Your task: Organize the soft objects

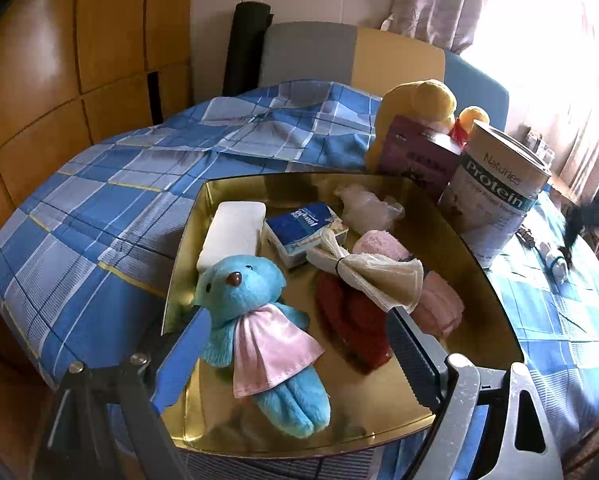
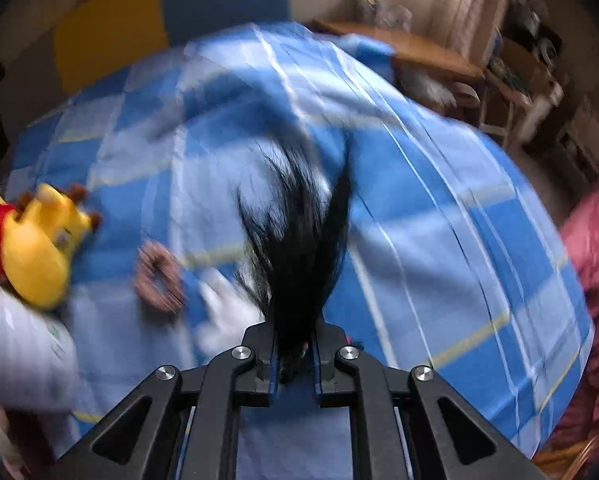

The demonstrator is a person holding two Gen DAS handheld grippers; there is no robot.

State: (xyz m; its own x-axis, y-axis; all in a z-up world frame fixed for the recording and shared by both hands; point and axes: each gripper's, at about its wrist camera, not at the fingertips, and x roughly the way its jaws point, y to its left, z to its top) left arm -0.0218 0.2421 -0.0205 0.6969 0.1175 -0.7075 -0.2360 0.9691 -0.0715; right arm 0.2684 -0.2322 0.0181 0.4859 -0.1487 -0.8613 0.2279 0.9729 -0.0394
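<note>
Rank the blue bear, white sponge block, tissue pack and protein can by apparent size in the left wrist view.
1. blue bear, though it lies nearest the camera, which inflates it.
2. protein can.
3. white sponge block.
4. tissue pack, close to the block in size, so that order is unsure.

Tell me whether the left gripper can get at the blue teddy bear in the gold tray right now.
Probably yes. The left gripper is open, its fingers either side of the blue teddy bear, which lies uncovered at the near end of the gold tray.
</note>
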